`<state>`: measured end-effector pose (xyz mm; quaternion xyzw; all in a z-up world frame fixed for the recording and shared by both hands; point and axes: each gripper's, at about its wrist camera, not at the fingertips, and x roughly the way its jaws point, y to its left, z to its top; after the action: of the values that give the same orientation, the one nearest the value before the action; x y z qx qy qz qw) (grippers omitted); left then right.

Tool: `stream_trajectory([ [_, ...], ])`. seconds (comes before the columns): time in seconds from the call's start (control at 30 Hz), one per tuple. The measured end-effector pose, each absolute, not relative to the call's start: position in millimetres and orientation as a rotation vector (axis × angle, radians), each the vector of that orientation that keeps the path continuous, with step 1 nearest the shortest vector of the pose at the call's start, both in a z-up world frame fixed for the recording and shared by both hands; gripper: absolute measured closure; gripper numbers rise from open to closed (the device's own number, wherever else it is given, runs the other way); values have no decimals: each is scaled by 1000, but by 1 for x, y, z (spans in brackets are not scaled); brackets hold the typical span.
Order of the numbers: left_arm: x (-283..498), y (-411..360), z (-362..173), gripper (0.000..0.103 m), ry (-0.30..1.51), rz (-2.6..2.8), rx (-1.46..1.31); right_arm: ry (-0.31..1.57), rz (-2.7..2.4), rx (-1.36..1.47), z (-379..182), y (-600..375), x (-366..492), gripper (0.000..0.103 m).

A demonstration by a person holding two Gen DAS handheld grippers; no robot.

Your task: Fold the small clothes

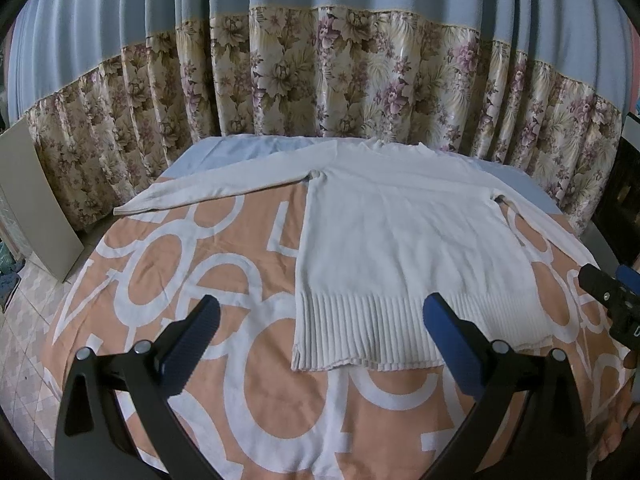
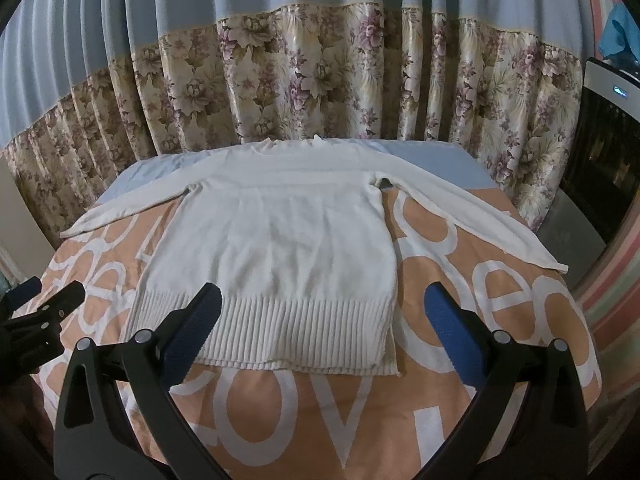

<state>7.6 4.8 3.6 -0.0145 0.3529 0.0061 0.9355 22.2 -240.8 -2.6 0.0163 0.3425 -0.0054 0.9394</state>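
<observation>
I see one white long-sleeved sweater (image 1: 400, 232) lying flat on a table covered by one peach cloth (image 1: 256, 384) printed with large white letters. The sweater's neck points away from me toward the curtain, and its ribbed hem (image 2: 280, 332) lies nearest my tools. Both sleeves, two in all, spread outward: the left sleeve (image 1: 208, 188) angles across the cloth toward the table's left edge, and the right sleeve (image 2: 480, 220) reaches its right edge.

I hold two grippers. My left gripper (image 1: 320, 332) hangs above the hem's left part, its two fingers spread wide, grasping nothing. My right gripper (image 2: 324, 328) hangs above the hem's right part, likewise released and empty. Each gripper has one dark padded finger and one blue padded finger.

Behind the table hangs one curtain (image 2: 320, 72), plain blue above, flowered below. A pale blue sheet (image 2: 432, 160) shows under the sweater's shoulders.

The collar is too foreshortened to make out. In the left wrist view the right gripper is cut off by the frame edge; in the right wrist view the left gripper is mostly cut off too. A dark appliance (image 2: 600, 152) on the right is only partly visible.
</observation>
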Motion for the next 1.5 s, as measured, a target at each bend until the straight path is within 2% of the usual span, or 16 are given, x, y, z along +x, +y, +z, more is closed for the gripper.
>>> stream_trajectory([
  [0.87,12,-5,-9,2,739,-3,-23,726,-64,31,-12,-261,33,3],
  [1.17,43,-50,-19,2,756,-51,9,715,-134,33,-18,-321,55,3],
  [1.5,67,-116,-55,2,810,-120,65,761,-240,-12,-49,-421,79,3],
])
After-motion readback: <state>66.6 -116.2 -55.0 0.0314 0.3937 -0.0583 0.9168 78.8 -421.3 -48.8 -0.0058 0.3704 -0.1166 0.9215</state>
